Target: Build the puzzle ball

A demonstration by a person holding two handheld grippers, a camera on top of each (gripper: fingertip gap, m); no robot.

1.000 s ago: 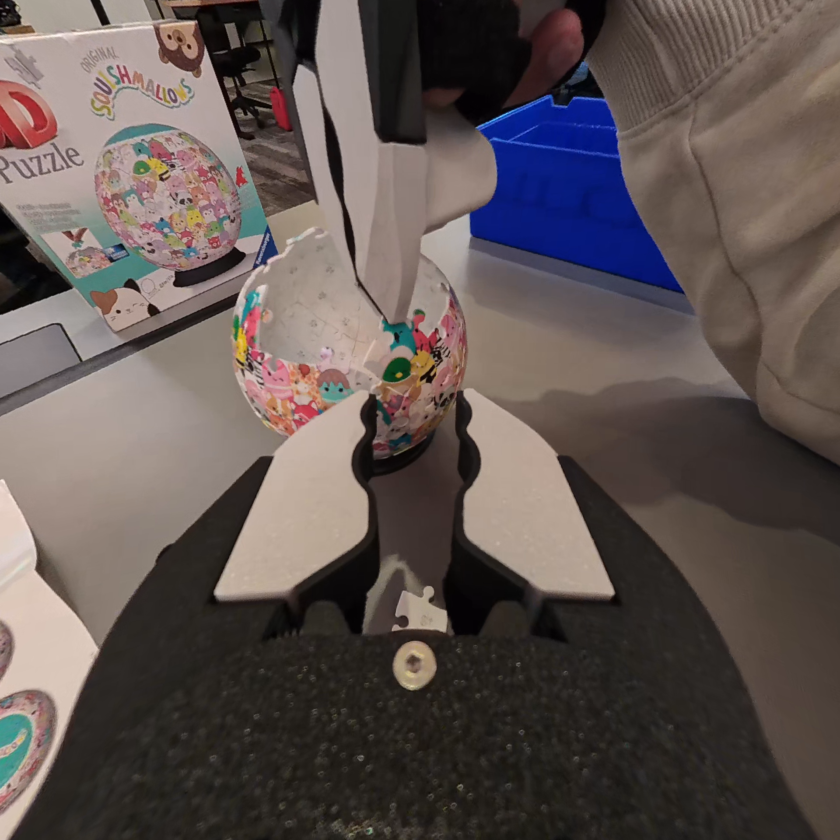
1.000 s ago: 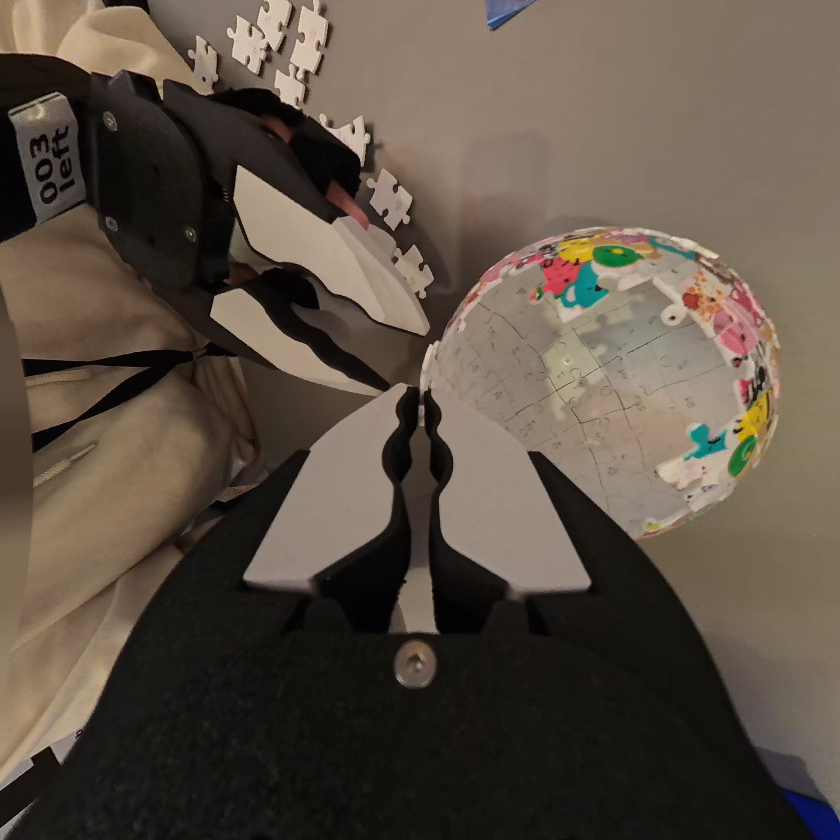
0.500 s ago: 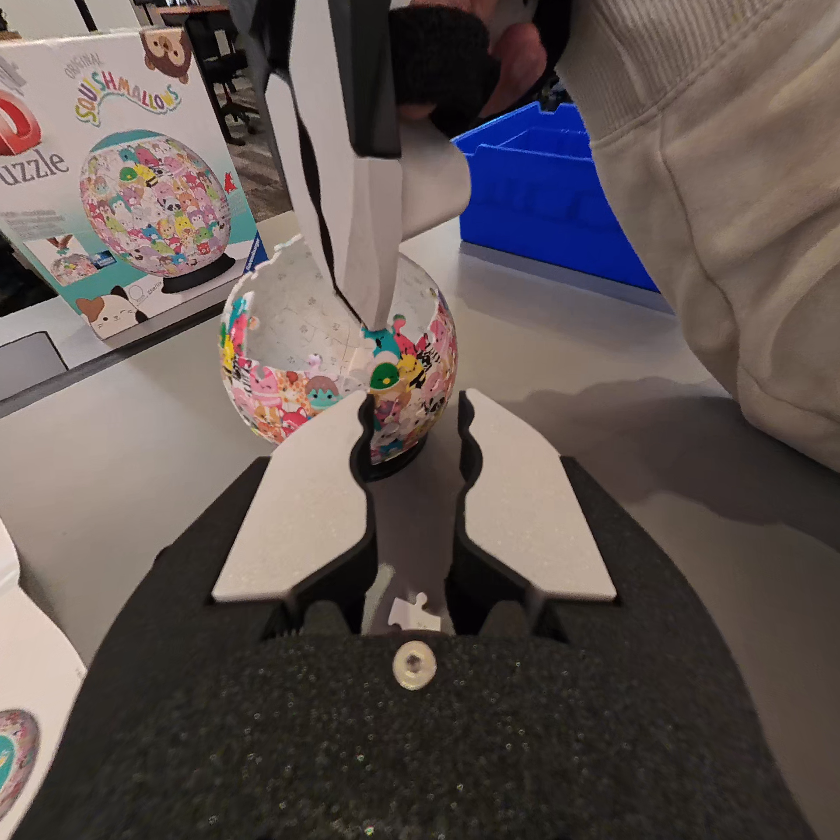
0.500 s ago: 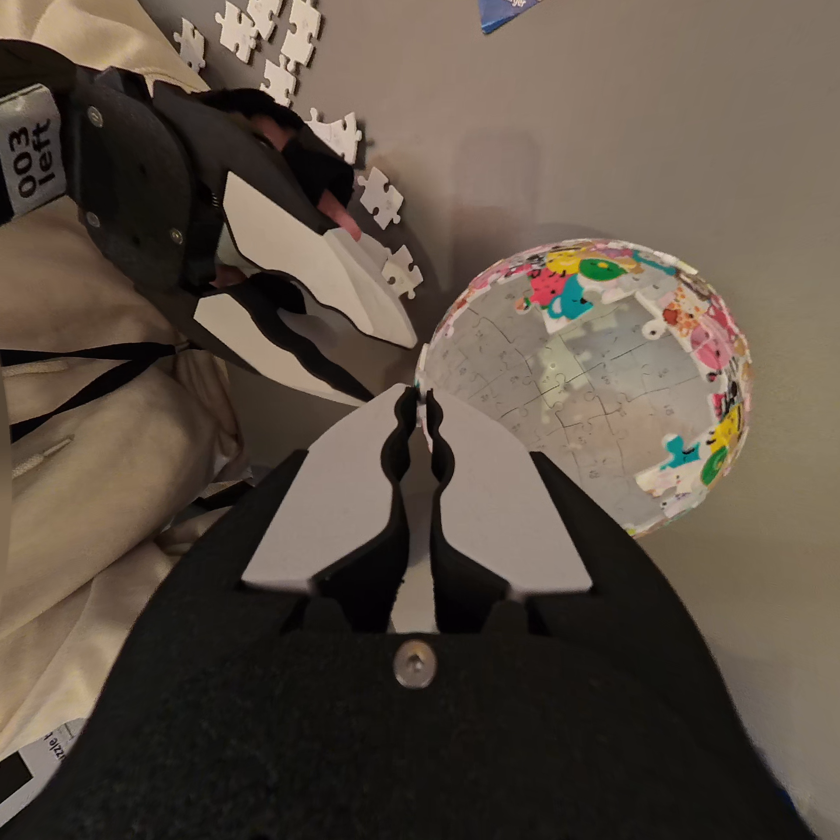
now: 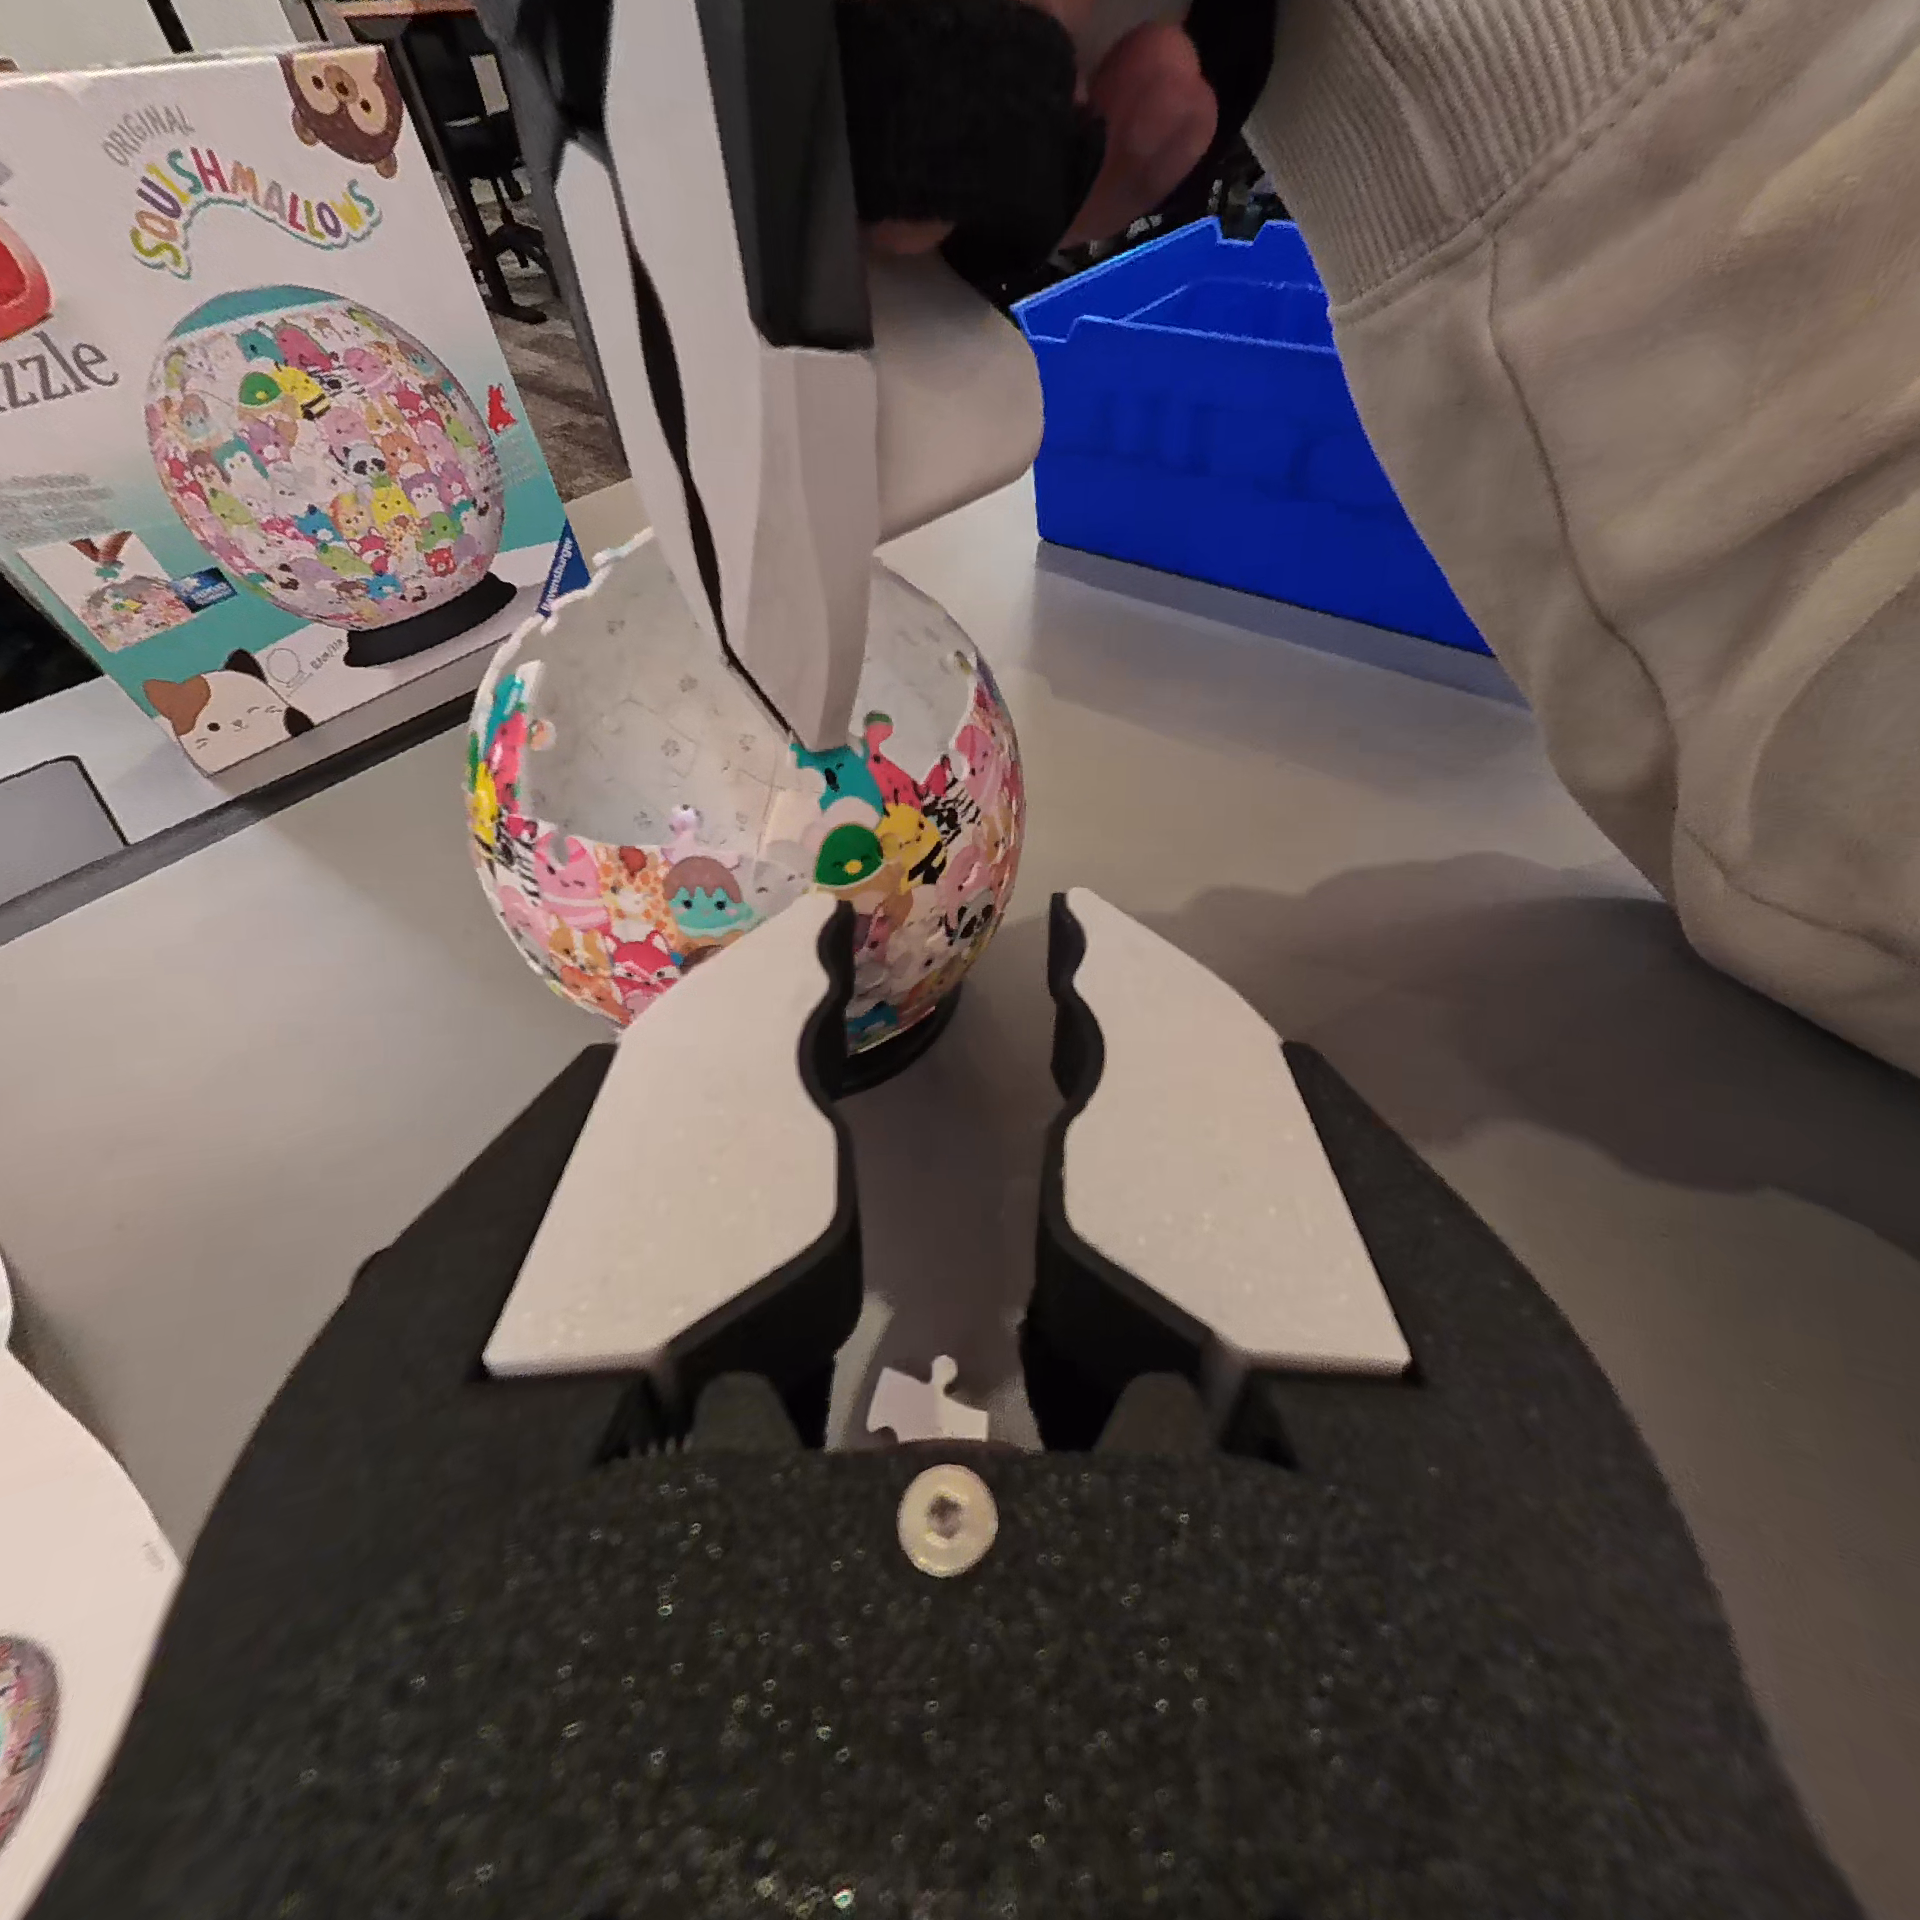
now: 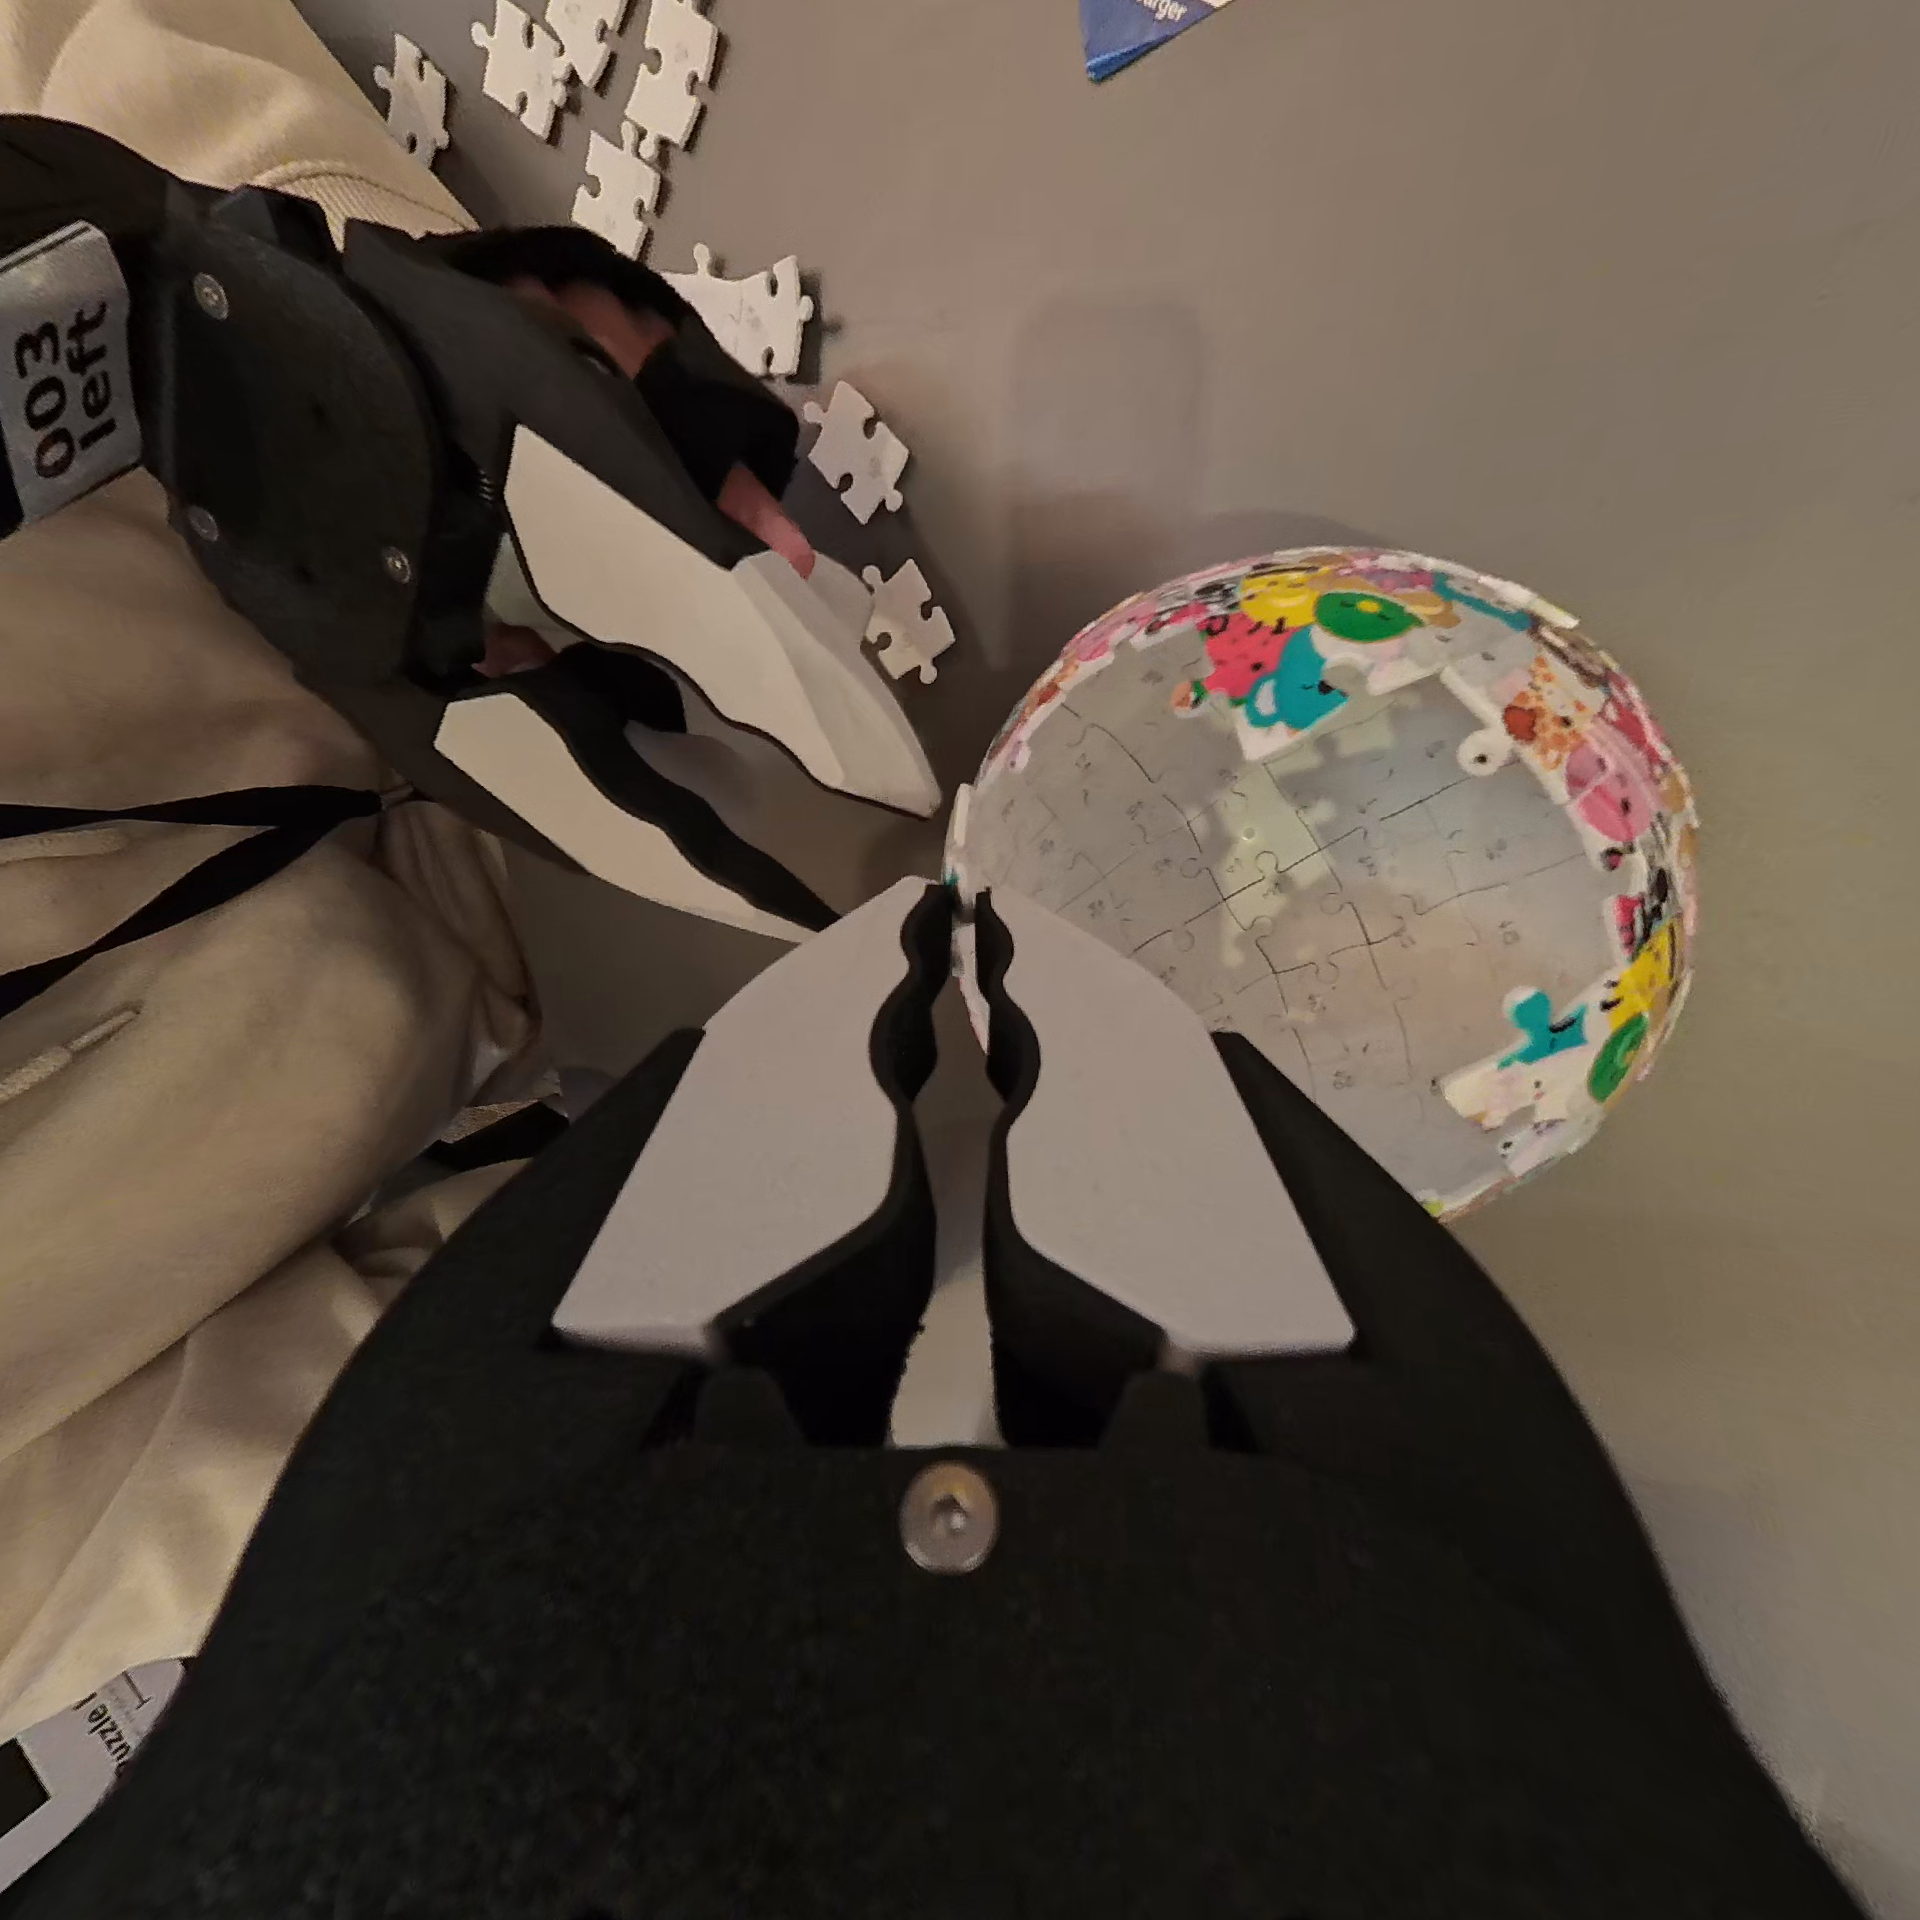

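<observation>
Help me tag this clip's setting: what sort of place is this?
Probably an office or lab workspace, not a home: a plain grey table carries a blue plastic storage bin, and an office chair stands on hard flooring behind the puzzle box.

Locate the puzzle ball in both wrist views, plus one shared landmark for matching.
Left wrist view: puzzle ball sits centre-left, just beyond the open left gripper, with the right gripper at its rim.
Right wrist view: ball at centre-right, rim at the fingertips.
Shared landmark: the green blob character, and.
</observation>
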